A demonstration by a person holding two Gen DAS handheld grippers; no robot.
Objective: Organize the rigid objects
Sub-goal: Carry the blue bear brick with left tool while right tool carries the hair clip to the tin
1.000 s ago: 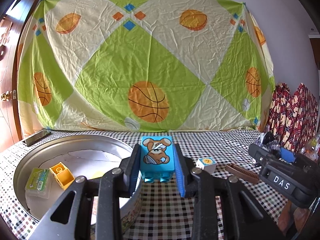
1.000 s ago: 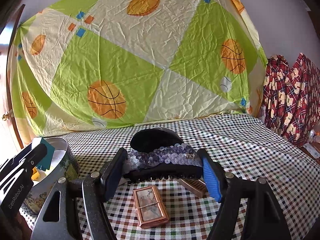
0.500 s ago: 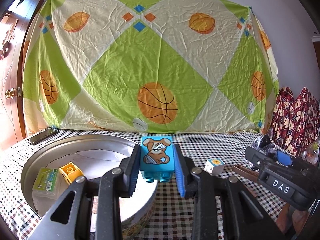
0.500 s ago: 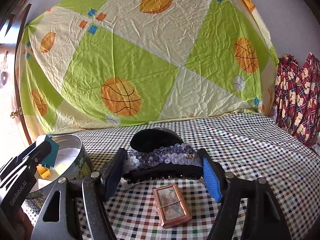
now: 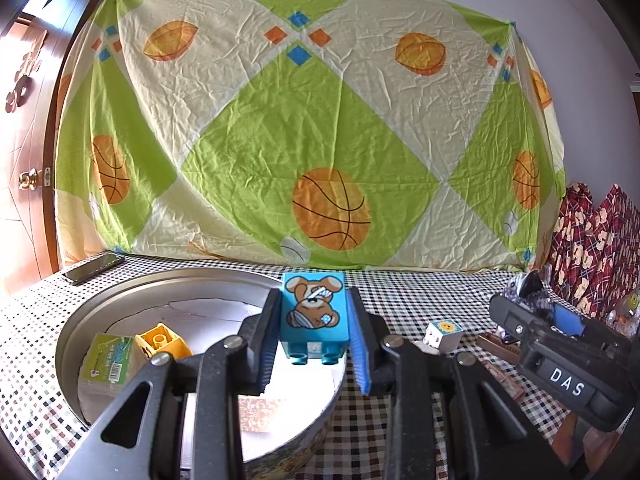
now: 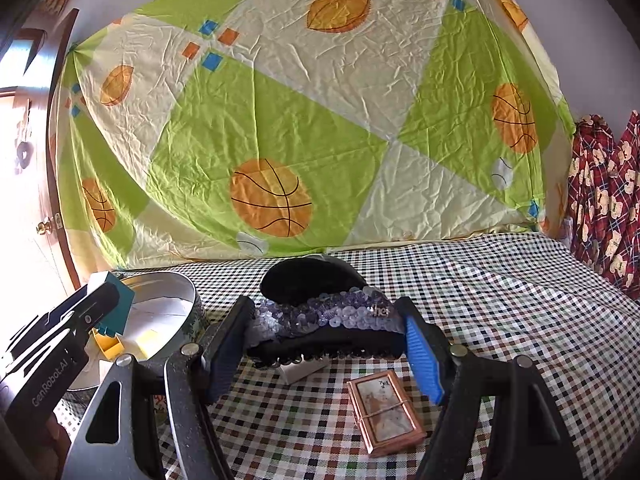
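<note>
Here the left gripper [image 5: 314, 336] clamps a blue toy block [image 5: 313, 316] printed with a bandaged cartoon dog, held above the round metal tin [image 5: 80, 320]. The right gripper [image 6: 324, 344] pinches a black hair claw [image 6: 324, 320] banded with purple sequins over the checked cloth [image 6: 500, 300], a small copper-framed box [image 6: 386, 416] lying beneath.

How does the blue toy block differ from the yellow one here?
The blue block is printed with a cartoon dog; the yellow block is plain. Blue is clamped in the left gripper above the round tin; yellow lies tilted inside it. Both are studded toy bricks.
</note>
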